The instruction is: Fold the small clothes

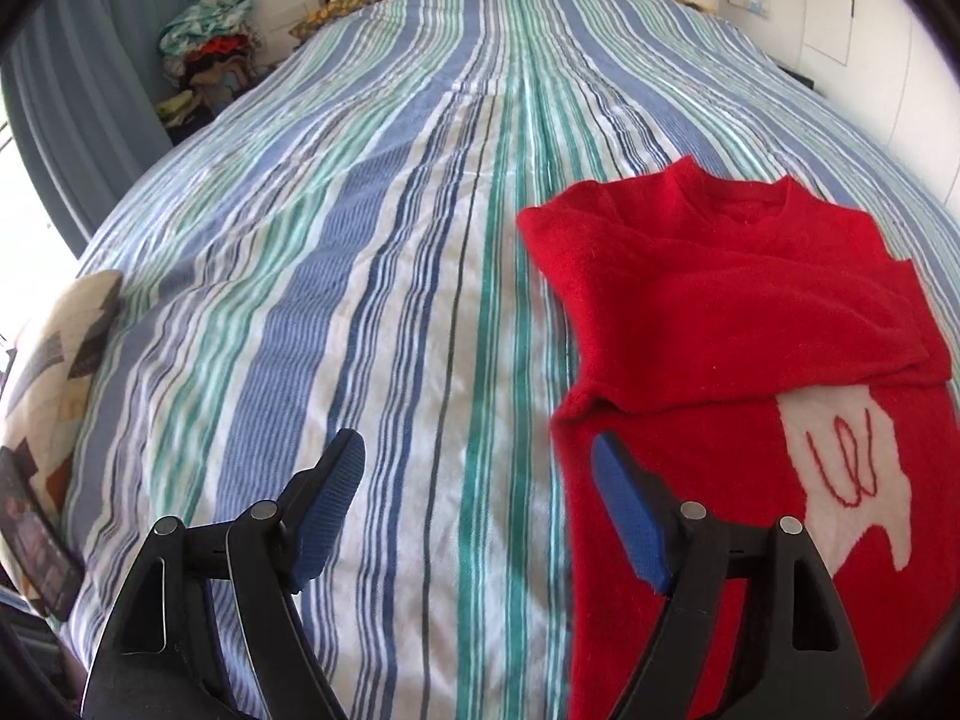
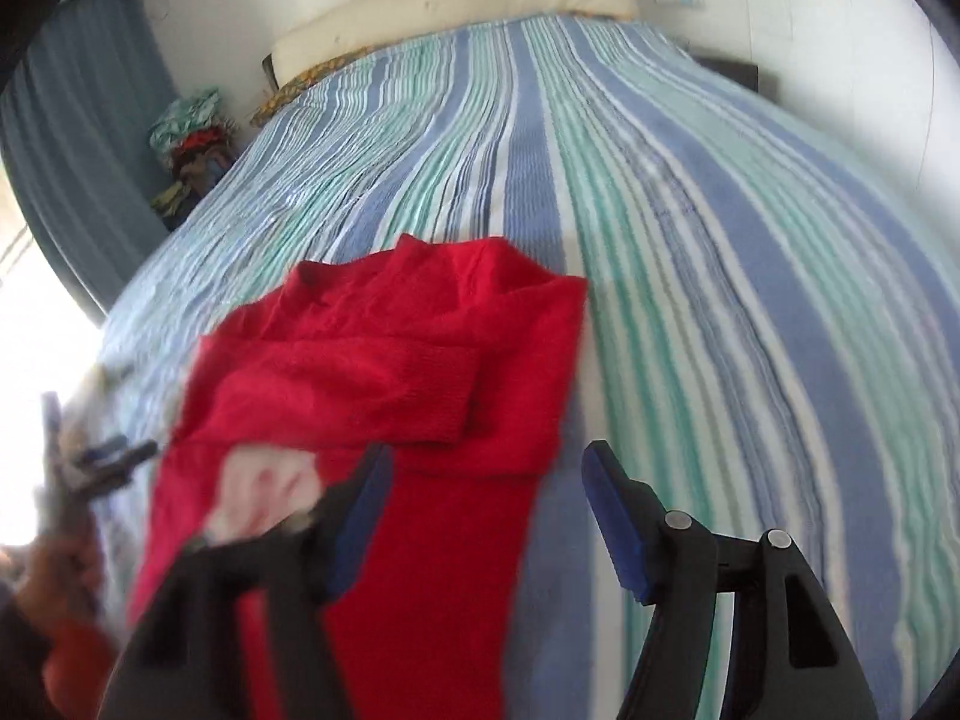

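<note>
Red sweater (image 1: pixel 720 312) lies flat on the striped bedspread (image 1: pixel 360 270), toward the near right of the bed, both sleeves folded across its chest and the white patch (image 1: pixel 852 480) (red stitching on it) showing below them. Left tongs (image 1: pixel 480 480) are released, jaws wide apart, nothing between them, hovering over the sweater's left edge. Right tongs (image 2: pixel 483 498) are also released and empty, above the sweater's right edge; that view is blurred. A heap of clothes (image 1: pixel 210 42) sits far left beside the bed.
</note>
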Demonstrator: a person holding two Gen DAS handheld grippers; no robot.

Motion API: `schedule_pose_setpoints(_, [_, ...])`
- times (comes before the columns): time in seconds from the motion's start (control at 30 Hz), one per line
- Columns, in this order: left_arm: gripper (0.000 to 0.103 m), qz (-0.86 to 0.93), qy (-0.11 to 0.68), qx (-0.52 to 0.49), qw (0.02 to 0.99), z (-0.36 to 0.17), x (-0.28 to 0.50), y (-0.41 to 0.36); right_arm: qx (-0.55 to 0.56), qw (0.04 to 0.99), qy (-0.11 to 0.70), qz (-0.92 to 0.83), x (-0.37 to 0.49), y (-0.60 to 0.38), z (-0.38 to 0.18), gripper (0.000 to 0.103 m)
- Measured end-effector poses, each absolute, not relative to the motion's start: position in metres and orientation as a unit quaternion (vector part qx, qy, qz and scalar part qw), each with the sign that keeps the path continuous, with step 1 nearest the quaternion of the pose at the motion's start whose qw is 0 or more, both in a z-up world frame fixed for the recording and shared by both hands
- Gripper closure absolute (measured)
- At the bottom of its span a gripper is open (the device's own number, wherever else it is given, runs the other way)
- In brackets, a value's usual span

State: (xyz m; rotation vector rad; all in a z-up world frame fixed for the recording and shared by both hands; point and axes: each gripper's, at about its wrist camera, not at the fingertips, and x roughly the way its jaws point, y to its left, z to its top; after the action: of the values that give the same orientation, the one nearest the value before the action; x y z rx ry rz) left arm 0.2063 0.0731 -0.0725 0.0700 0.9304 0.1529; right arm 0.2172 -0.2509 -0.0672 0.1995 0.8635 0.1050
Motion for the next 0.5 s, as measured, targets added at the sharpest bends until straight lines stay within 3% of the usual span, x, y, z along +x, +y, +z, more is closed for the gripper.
schedule_pose_setpoints(0.17, [0.020,0.079,0.433,0.048,0.897,-0.058,0.192,0.067,0.018,0.914,0.405,0.003,0.171,-0.288,-0.064,0.038])
schedule_pose_setpoints(0.5, [0.020,0.083,0.427,0.051,0.899,-0.045,0.181,0.059,0.044,0.921,0.384,-0.057,0.108,-0.339,-0.063,0.038])
